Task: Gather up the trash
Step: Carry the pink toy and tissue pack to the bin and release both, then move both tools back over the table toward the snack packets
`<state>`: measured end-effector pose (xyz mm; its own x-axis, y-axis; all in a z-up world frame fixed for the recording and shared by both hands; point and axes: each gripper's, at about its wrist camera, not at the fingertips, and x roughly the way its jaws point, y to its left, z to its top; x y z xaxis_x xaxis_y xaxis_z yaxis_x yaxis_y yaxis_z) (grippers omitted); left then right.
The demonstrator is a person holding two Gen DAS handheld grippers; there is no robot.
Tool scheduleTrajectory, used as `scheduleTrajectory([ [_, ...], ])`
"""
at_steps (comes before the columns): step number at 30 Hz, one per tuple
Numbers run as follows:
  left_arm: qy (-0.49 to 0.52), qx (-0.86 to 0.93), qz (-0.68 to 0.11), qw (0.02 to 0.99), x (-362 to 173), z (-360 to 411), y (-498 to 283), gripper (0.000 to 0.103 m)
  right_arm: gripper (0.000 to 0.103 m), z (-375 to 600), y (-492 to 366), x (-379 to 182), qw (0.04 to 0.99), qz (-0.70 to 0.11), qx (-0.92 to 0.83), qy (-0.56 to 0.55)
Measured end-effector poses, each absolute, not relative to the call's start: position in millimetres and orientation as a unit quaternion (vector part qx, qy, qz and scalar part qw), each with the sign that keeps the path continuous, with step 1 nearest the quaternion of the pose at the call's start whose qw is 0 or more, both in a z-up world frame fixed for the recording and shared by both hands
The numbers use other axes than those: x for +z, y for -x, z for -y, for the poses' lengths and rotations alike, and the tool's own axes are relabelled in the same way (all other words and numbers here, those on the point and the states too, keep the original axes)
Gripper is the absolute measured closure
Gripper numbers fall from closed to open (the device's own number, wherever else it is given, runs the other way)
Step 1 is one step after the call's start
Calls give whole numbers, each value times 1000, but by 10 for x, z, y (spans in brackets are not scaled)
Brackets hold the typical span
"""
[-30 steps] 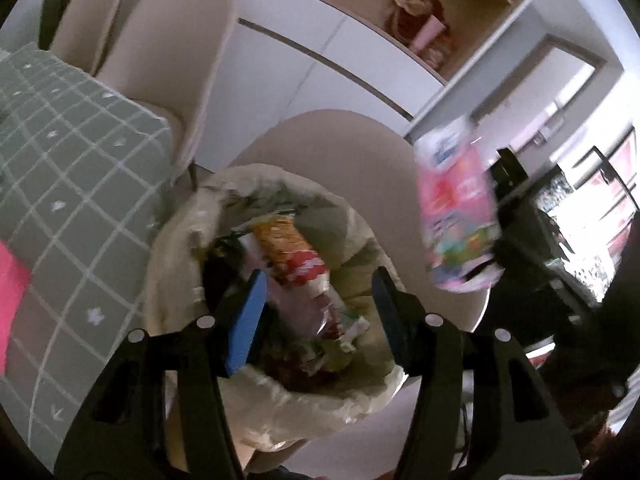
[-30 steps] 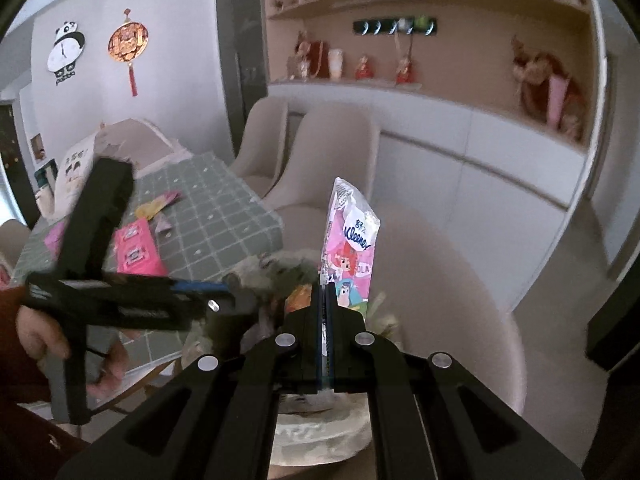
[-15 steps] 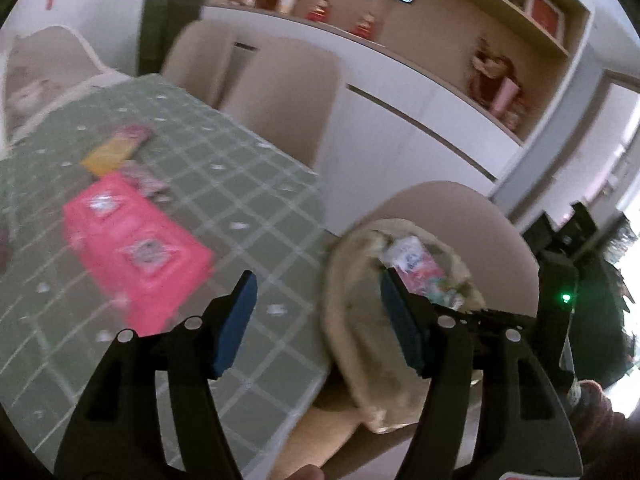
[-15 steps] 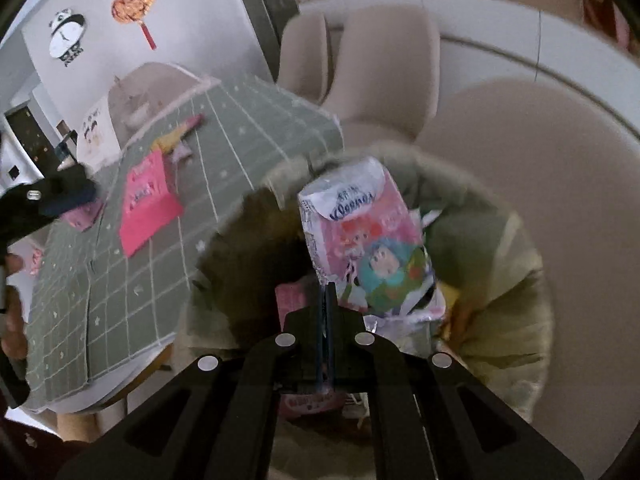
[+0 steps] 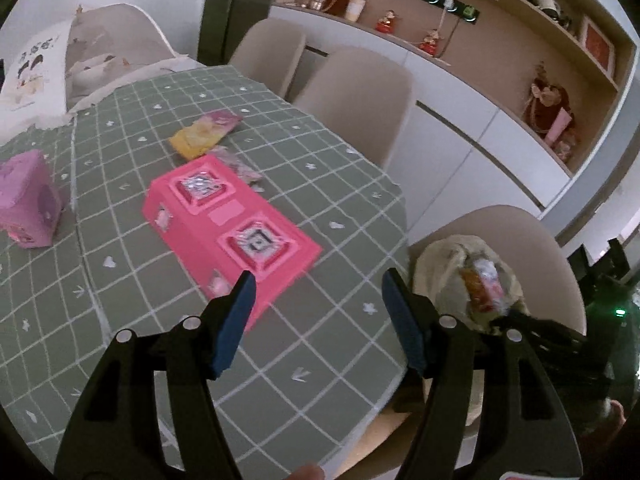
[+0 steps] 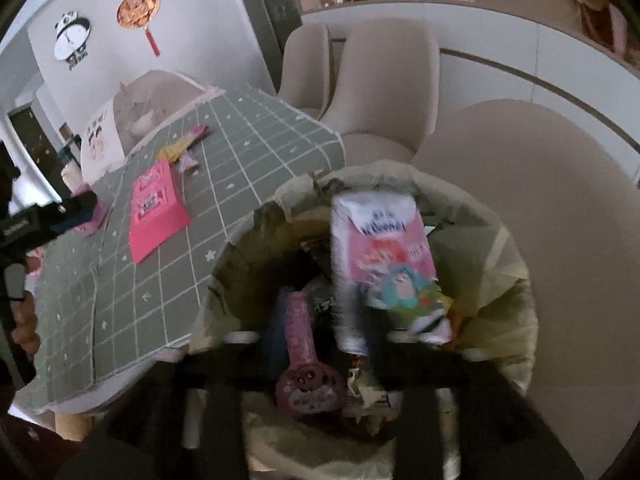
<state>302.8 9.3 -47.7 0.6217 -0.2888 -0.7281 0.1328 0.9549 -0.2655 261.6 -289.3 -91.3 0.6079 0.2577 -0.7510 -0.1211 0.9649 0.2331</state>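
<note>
My left gripper (image 5: 318, 312) is open and empty above the green checked tablecloth (image 5: 340, 344), just in front of a flat pink box (image 5: 228, 228). A yellow and pink wrapper (image 5: 204, 134) and a small crumpled wrapper (image 5: 240, 166) lie farther back. My right gripper (image 6: 320, 336) is open, its blurred fingers spread over the mouth of the lined trash bin (image 6: 508, 264). The pink tissue pack (image 6: 384, 264) lies loose in the bin among other wrappers. The bin also shows in the left wrist view (image 5: 440, 256).
A purple box (image 5: 26, 200) stands at the table's left edge. Beige chairs (image 5: 360, 92) line the far side, and one (image 6: 540, 184) stands behind the bin. The pink box (image 6: 156, 208) and my left gripper (image 6: 48, 220) show at the left of the right wrist view.
My right gripper lowered the tissue pack into the bin and opened, letting it go. My left gripper swung left from the bin to the table, over the pink box.
</note>
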Motion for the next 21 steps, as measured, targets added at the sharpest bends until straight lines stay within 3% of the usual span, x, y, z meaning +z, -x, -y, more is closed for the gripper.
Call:
scheduleTrajectory([
  [11, 78, -90, -436, 892, -553, -667, -3357, 41, 47, 2630, -2481, -468, 919, -377, 91, -77],
  [21, 75, -126, -441, 885, -504, -1252, -4316, 41, 47, 1882, -2952, -270, 922, -361, 119, -76],
])
